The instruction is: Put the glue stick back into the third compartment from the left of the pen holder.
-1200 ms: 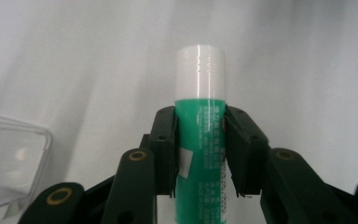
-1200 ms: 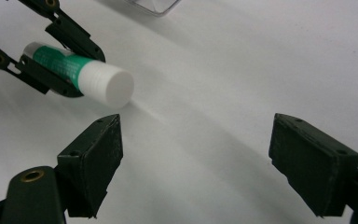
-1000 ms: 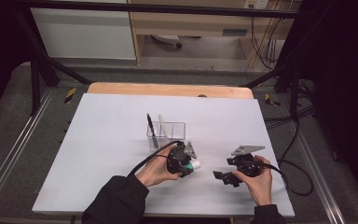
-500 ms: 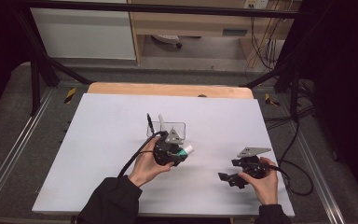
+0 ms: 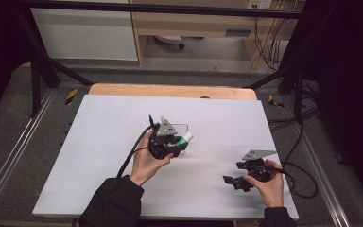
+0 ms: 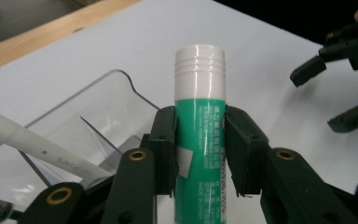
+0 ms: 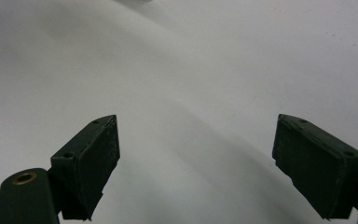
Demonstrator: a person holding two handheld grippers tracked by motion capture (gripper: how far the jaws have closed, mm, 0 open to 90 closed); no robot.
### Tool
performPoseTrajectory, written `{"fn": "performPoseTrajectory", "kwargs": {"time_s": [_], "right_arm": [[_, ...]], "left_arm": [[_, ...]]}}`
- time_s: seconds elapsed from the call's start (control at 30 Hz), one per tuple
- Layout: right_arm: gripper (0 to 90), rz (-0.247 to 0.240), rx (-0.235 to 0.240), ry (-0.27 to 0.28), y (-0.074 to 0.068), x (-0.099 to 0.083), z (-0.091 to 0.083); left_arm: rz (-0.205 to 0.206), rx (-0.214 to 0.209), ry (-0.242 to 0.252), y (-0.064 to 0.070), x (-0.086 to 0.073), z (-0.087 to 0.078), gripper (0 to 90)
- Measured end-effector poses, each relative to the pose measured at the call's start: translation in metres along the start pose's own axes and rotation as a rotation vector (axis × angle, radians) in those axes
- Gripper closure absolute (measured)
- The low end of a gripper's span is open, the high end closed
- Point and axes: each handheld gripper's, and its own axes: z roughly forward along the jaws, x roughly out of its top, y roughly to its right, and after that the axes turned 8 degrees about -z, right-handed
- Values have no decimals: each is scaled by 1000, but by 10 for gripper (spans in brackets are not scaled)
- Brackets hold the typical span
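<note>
Your right tool [image 5: 236, 180] sits idle near you, jaws spread wide over bare surface [image 5: 99, 142]. Your left tool [image 6: 199, 140] clamps the green glue stick [image 6: 199, 121], white cap forward, beside the clear organizer [image 6: 98, 116]. Step in hand: carrying. Next, likely line it over a compartment clear of the white pen [image 6: 32, 144], then let go.

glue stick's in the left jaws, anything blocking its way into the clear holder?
Nothing visible. The left gripper clamps the glue stick just beside the clear holder. A white pen leans in one compartment; the space nearest the stick looks open.
</note>
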Motion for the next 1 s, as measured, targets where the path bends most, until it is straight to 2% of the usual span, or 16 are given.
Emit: {"fn": "performPoseTrajectory", "kwargs": {"time_s": [0.13, 0.37, 0.7, 1.0], "right_arm": [[156, -1, 0, 4, 1, -2, 0], [155, -12, 5, 4, 0, -3, 0], [154, -11, 10, 7, 0, -3, 0], [155, -13, 13, 4, 0, -3, 0]], "left_arm": [[-17, 21, 44, -2, 6, -3, 652], [-40, 35, 100, -6, 15, -5, 652], [-60, 51, 135, -9, 24, 6, 652], [-81, 88, 171, -15, 29, 20, 652]]}}
